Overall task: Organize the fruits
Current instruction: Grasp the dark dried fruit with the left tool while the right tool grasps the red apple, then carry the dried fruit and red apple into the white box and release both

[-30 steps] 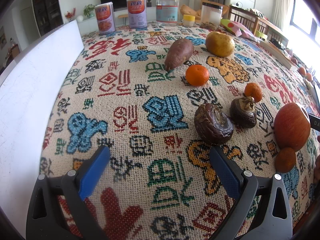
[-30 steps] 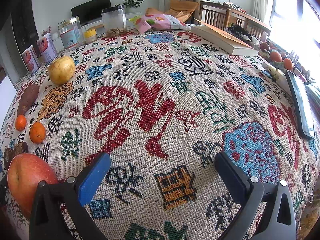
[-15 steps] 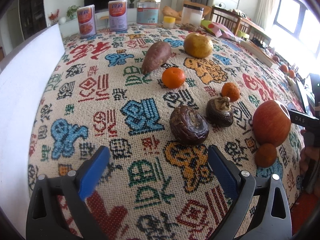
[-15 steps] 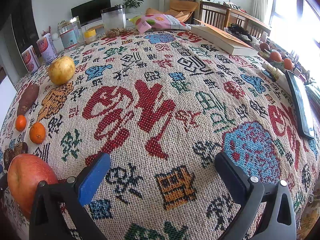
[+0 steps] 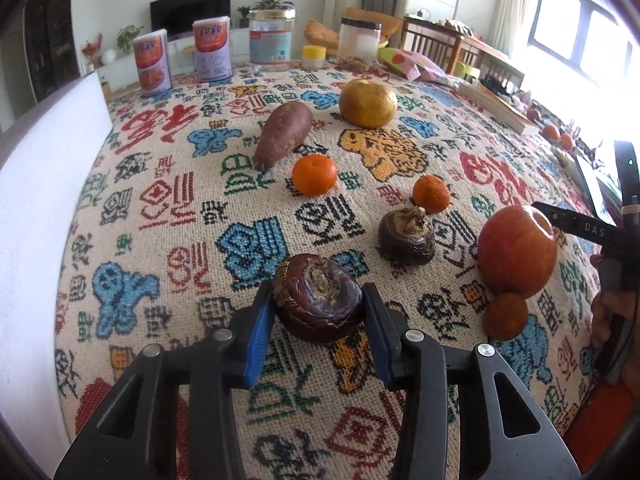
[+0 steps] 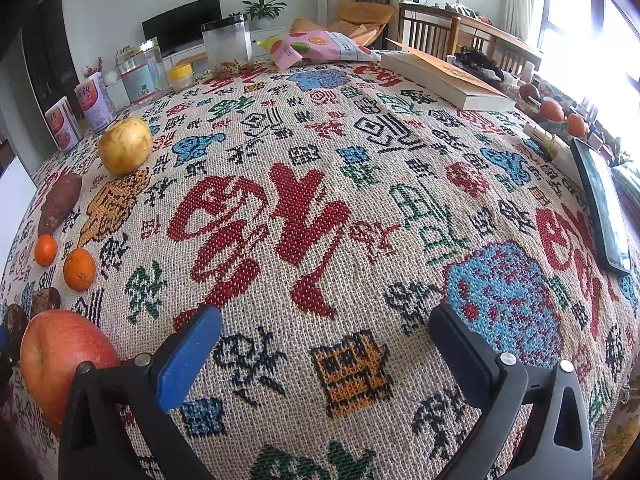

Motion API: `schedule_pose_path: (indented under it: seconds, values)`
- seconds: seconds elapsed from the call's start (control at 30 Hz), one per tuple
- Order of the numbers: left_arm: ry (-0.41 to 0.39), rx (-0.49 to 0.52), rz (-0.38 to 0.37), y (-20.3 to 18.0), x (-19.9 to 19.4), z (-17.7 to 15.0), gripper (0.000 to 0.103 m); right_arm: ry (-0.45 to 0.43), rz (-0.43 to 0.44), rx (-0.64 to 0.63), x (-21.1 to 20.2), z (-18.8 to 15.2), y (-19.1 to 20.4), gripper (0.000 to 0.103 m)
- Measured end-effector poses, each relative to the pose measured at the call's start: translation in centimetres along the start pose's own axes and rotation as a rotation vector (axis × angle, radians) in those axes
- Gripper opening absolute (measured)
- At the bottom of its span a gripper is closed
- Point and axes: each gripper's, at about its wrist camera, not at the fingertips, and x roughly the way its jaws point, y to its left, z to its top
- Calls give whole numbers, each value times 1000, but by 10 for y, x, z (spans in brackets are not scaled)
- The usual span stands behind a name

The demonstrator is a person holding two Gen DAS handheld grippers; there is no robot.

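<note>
Our left claw (image 5: 318,312) has closed its blue pads on the near water chestnut (image 5: 318,298); a second chestnut (image 5: 406,236) and the apple (image 5: 516,250) lie ahead to its right. Our right claw (image 6: 326,344) gapes wide, holding nothing, apple (image 6: 60,360) just left

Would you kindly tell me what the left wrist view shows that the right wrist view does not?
Only the left wrist view shows the left gripper closed on a dark brown water chestnut, plus a small dull orange tangerine beside the apple.

Only the right wrist view shows the open, empty right gripper, a thick paperback book and a black tablet.

Both show the large red apple, yellow pear, purple sweet potato and patterned woven tablecloth.
</note>
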Motion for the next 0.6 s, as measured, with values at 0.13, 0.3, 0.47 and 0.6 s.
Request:
schedule_pose_path:
  seconds: [0.13, 0.3, 0.47, 0.6]
  values:
    - [12, -41, -6, 11, -23, -16, 44, -84, 406, 38, -41, -4, 7, 101]
    - [5, -55, -8, 10, -45, -23, 44, 75, 395, -161, -52, -14, 92, 99]
    - [-16, -74, -19, 16, -72, -22, 44, 222, 309, -223, -31, -16, 119, 69]
    - [-70, -153, -89, 36, -122, -12, 44, 250, 398, -78, -33, 1, 99, 68]
